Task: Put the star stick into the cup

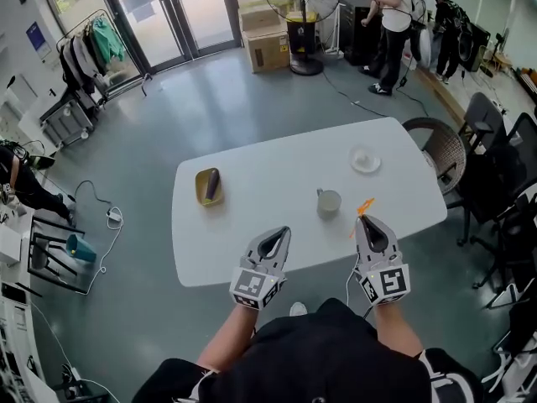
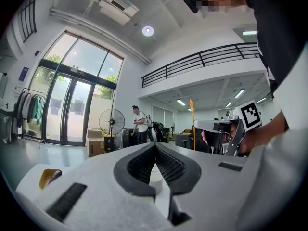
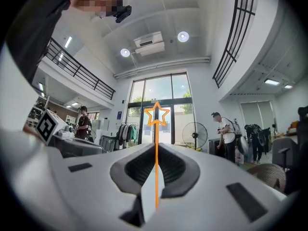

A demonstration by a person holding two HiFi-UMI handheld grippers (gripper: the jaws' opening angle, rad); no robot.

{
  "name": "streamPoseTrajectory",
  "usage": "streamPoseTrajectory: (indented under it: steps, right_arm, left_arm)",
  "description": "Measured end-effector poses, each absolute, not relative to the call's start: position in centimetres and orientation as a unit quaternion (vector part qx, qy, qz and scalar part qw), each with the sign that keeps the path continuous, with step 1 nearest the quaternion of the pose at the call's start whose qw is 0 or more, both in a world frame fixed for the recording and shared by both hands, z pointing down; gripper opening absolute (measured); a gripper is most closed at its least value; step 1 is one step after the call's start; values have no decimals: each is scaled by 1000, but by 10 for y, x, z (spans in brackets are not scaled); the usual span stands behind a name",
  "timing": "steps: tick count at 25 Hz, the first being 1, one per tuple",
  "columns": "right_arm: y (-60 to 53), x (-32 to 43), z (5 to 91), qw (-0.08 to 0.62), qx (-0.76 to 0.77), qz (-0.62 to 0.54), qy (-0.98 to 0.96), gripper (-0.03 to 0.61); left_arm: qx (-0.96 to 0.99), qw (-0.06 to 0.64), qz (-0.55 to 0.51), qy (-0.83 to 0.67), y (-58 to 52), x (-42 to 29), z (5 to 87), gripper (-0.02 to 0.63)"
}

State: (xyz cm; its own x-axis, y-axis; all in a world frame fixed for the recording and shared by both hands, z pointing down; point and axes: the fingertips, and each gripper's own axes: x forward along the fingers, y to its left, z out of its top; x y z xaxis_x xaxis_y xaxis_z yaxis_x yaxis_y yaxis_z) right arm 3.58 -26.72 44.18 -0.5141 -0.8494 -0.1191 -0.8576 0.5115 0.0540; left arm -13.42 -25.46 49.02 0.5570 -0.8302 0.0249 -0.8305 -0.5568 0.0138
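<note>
the ribbed dark fingers point(image 3: 138, 167) of my right gripper point(image 3: 156, 147) are pinched on the star stick point(image 3: 156, 129), a thin orange rod standing upright with an outlined five-point star on top. my left gripper point(image 2: 155, 147) has its fingers point(image 2: 169, 166) pressed tip to tip with nothing between them. both grippers are grey, and each carries a marker cube point(image 1: 390, 282) of black-and-white squares. in the head view i see the stick just right of the cup point(image 1: 328, 202), apart from it, over the white, round-cornered bench point(image 1: 268, 175). the cup is a grey mug, upright. further left a yellow dish point(image 1: 202, 193) holds a dark purple oblong piece point(image 1: 213, 183). a small white plate point(image 1: 365, 159) lies beyond the cup.
</note>
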Motion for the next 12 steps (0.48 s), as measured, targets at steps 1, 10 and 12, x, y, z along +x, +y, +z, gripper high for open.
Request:
streamPoseTrajectory:
  steps: [1, 10, 12]
  right_arm:
    - [-272, 34, 441, 34, -491, 54, 869, 21]
    - [-332, 22, 453, 29, -469, 42, 882, 23]
    - [-347, 18, 457, 28, -463, 37, 885, 23]
  left_arm:
    - [883, 13, 7, -470, -259, -134, 491, 8]
    - [877, 32, 14, -480, -303, -129, 503, 8]
    - [872, 35, 13, -488, -314, -133, 504, 8]
